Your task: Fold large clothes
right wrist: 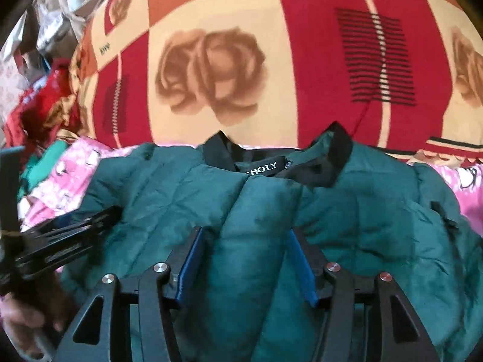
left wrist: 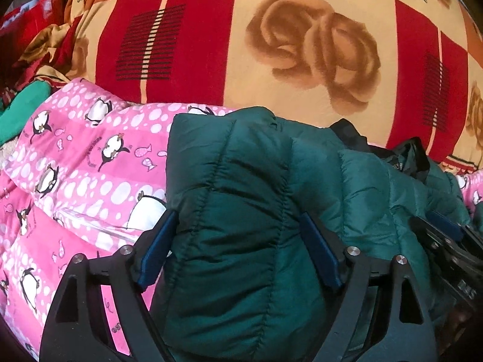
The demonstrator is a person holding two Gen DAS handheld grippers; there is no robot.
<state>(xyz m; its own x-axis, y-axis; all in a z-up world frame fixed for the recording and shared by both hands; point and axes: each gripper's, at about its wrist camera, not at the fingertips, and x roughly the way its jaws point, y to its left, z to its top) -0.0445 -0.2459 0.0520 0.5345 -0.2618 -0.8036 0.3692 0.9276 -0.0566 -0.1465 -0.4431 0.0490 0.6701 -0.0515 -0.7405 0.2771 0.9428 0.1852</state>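
Note:
A dark green quilted puffer jacket point(right wrist: 347, 208) lies on a pink penguin-print quilt point(left wrist: 75, 175), its black collar and label pointing away from me. My left gripper point(left wrist: 238, 235) is shut on a thick fold of the jacket point(left wrist: 241, 211) at its left side. My right gripper point(right wrist: 244, 244) is shut on a puffy fold of the jacket near the front opening below the collar. The right gripper shows at the right edge of the left wrist view point(left wrist: 446, 241). The left gripper shows at the left edge of the right wrist view point(right wrist: 60, 241).
A red, cream and orange blanket with brown roses point(left wrist: 302, 45) covers the bed beyond the jacket. A bright green garment point(left wrist: 21, 108) lies at the far left. Crumpled red and patterned cloth point(right wrist: 45, 102) is heaped at the left.

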